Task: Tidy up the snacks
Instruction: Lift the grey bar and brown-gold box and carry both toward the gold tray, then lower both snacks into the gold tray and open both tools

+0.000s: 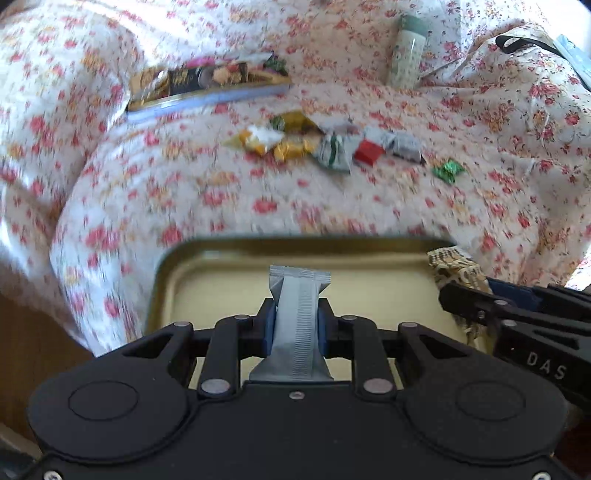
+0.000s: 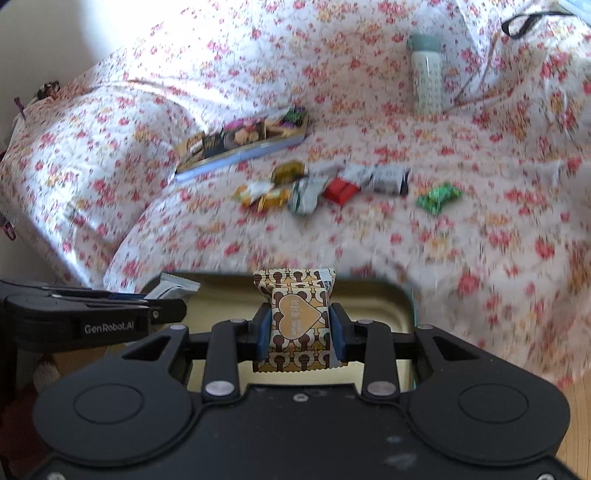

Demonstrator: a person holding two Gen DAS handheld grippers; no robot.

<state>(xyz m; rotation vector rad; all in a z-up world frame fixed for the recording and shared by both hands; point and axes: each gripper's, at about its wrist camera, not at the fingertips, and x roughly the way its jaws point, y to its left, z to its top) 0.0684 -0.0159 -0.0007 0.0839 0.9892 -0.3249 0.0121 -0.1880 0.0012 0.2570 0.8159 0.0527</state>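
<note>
My left gripper [image 1: 297, 325] is shut on a grey snack packet [image 1: 298, 325], held above a shallow cream tin tray [image 1: 221, 291] with a gold rim. My right gripper [image 2: 300, 326] is shut on a brown-and-cream patterned snack packet [image 2: 297, 321] over the same tray [image 2: 376, 306]. Each gripper shows in the other's view: the right one [image 1: 517, 314] at the tray's right side, the left one [image 2: 110, 314] at its left. Several loose wrapped snacks [image 1: 325, 142] [image 2: 321, 188] lie in a row on the flowered bedspread beyond, with a green one [image 1: 448, 170] [image 2: 439, 197] at the right end.
A flat snack box lid with a printed picture [image 1: 207, 85] [image 2: 240, 142] lies further back on the bedspread [image 1: 184, 184]. A pale green bottle [image 1: 406, 51] [image 2: 426, 77] rests at the far right. A black strap [image 2: 524, 22] sits at the top right. Wooden floor [image 1: 33, 350] shows at left.
</note>
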